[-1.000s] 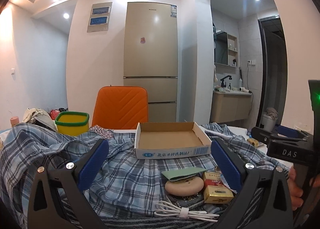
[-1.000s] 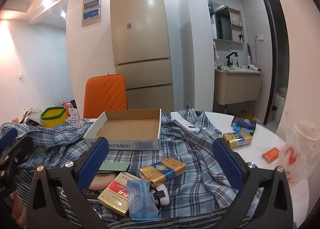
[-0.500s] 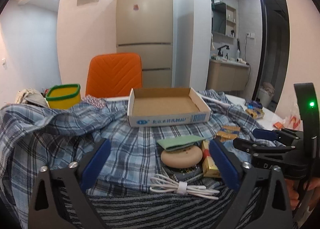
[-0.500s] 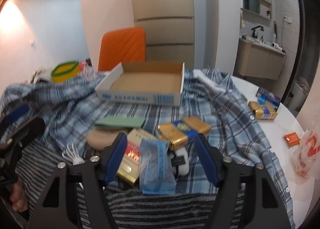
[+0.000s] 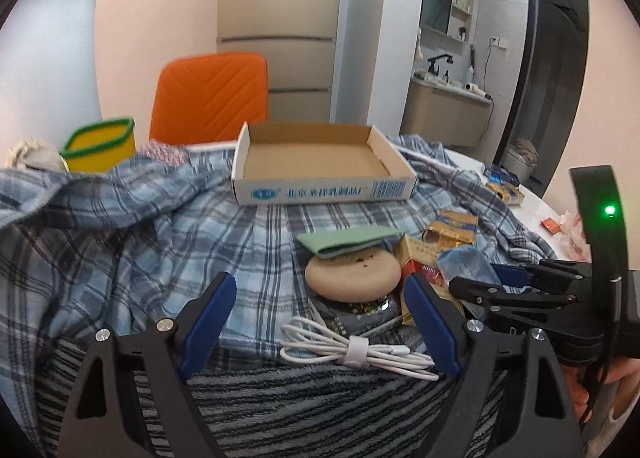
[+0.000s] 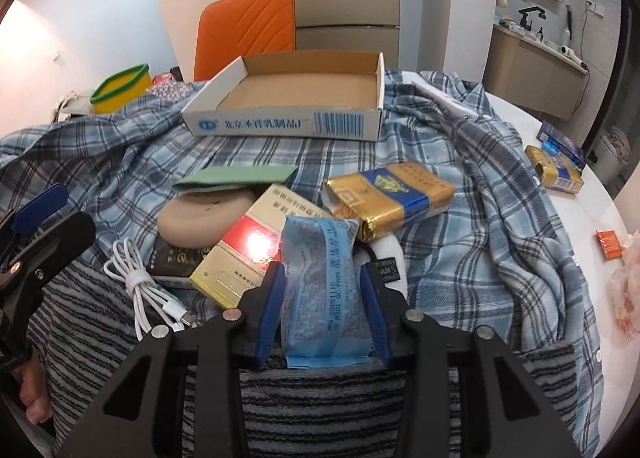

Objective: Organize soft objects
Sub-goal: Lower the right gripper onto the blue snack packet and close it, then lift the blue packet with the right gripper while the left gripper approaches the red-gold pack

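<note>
right gripper (image 6: 322, 304) – jaws closing around the soft blue plastic packet (image 6: 320, 290), not squeezing yet | left gripper (image 5: 316, 324) – closing, nothing held | packet lies on the pile | step: grab | next: pinch gently, lift toward the empty cardboard box (image 6: 298, 98)

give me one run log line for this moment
left gripper: closing, around white cable, no contact | right gripper: closing around blue packet | cardboard box: empty

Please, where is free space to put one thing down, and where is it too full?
Free: the inside of the cardboard box, and the bare white table between the plaid shirt and the orange packet. Crowded: the pile around the blue packet, the cable and the round pad.
</note>
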Demonstrator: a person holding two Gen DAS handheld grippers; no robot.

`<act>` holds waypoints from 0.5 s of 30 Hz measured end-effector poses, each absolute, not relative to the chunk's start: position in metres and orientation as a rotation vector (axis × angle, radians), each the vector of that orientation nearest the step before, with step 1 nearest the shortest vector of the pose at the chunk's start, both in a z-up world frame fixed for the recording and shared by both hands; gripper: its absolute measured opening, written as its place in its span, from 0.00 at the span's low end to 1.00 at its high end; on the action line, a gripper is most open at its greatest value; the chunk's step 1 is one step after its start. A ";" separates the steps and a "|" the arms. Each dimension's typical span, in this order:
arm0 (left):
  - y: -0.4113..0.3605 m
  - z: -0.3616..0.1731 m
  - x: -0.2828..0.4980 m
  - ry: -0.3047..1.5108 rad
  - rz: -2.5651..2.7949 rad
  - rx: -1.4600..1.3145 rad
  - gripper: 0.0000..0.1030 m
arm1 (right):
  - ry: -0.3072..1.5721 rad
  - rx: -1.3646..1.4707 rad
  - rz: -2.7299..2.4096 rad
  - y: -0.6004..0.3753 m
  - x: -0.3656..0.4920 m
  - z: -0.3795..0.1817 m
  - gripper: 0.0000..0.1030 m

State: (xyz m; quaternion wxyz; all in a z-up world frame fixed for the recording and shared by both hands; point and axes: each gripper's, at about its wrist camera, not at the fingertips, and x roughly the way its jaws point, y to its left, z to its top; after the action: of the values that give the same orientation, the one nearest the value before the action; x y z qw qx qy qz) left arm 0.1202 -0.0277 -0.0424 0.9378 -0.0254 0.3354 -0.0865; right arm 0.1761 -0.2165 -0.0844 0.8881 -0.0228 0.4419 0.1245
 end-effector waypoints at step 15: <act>-0.053 -0.038 0.116 0.671 -0.217 0.075 0.85 | 0.666 0.080 0.200 -0.245 0.146 -0.054 0.26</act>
State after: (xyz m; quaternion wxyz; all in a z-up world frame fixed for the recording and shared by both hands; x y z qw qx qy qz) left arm 0.1156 -0.0533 -0.0377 0.9378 0.0368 0.3285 -0.1063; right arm 0.1456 -0.2451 -0.0539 0.9394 0.0392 0.3261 0.0980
